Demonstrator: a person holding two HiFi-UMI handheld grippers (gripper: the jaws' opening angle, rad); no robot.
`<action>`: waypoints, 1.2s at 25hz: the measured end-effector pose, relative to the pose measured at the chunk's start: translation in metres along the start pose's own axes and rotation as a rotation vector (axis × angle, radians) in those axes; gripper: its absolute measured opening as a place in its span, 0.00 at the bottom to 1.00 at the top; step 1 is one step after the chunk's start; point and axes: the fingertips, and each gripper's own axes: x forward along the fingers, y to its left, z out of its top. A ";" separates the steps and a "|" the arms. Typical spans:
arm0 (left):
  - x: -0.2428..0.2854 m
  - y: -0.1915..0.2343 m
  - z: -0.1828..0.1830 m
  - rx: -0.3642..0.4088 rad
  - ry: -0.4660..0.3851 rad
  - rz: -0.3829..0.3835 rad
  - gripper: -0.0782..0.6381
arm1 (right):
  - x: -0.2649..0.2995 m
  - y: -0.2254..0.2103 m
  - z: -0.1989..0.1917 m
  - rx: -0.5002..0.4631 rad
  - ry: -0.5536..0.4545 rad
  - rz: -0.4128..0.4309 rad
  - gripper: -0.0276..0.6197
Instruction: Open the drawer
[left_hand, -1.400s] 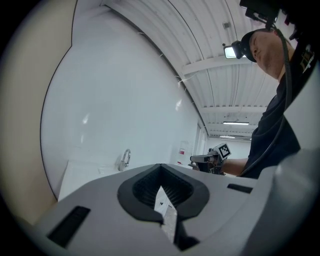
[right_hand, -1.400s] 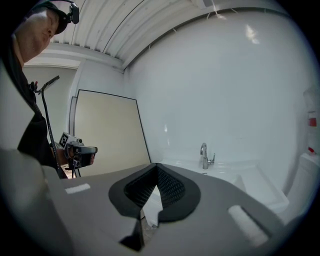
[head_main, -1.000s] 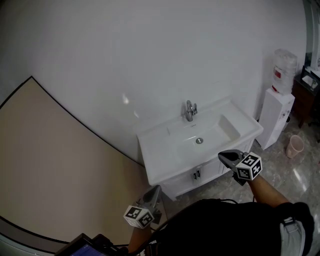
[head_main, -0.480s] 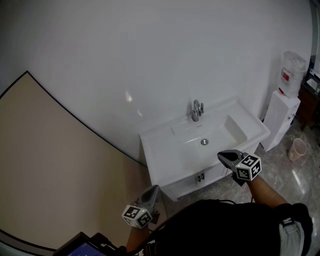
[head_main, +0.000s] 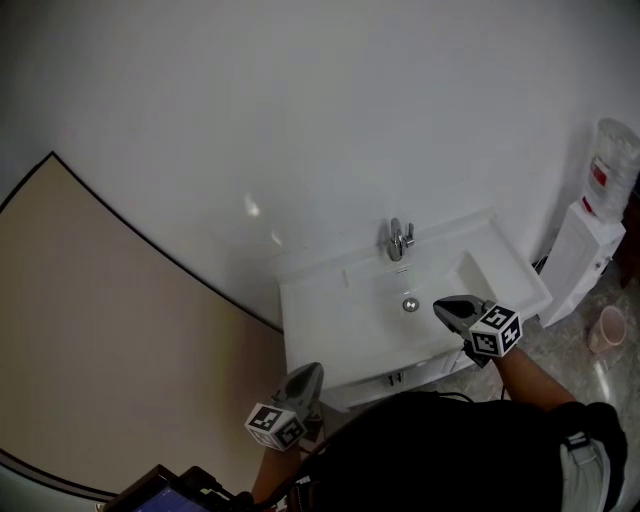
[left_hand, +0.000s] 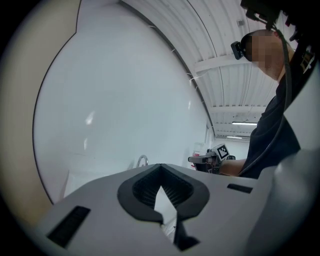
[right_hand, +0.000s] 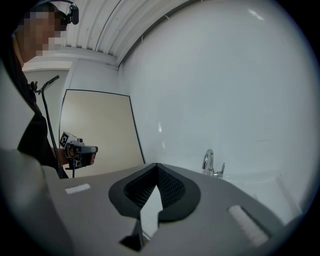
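A white vanity (head_main: 330, 320) with a basin and a chrome faucet (head_main: 400, 240) stands against the wall. Its cabinet front shows only as a narrow strip with small dark handles (head_main: 396, 378) under the counter edge; my body hides the rest. My right gripper (head_main: 446, 309) is shut and empty, its tips over the basin's front right part. My left gripper (head_main: 307, 376) is shut and empty too, off the vanity's front left corner. The faucet (left_hand: 142, 160) shows in the left gripper view above the closed left gripper (left_hand: 160, 169), and the faucet (right_hand: 210, 162) beyond the right gripper (right_hand: 156, 167).
A white water dispenser (head_main: 592, 235) stands to the right of the vanity, with a pink bin (head_main: 606, 328) on the tiled floor before it. A beige panel (head_main: 110, 340) covers the wall at the left. A dark device (head_main: 160, 492) sits at the bottom left.
I have come closer to the vanity, which now lies lower in the head view. Both grippers moved forward with me; the right one now sits over the basin instead of in front of the cabinet.
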 end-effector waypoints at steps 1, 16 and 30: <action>0.009 -0.002 -0.002 0.001 -0.007 0.004 0.10 | 0.000 -0.010 0.003 -0.009 -0.001 0.011 0.04; 0.098 0.013 -0.009 -0.016 -0.007 0.049 0.10 | 0.031 -0.107 0.007 -0.003 0.013 0.069 0.04; 0.090 0.154 0.040 -0.006 0.013 -0.077 0.10 | 0.146 -0.073 0.042 0.014 -0.014 -0.054 0.04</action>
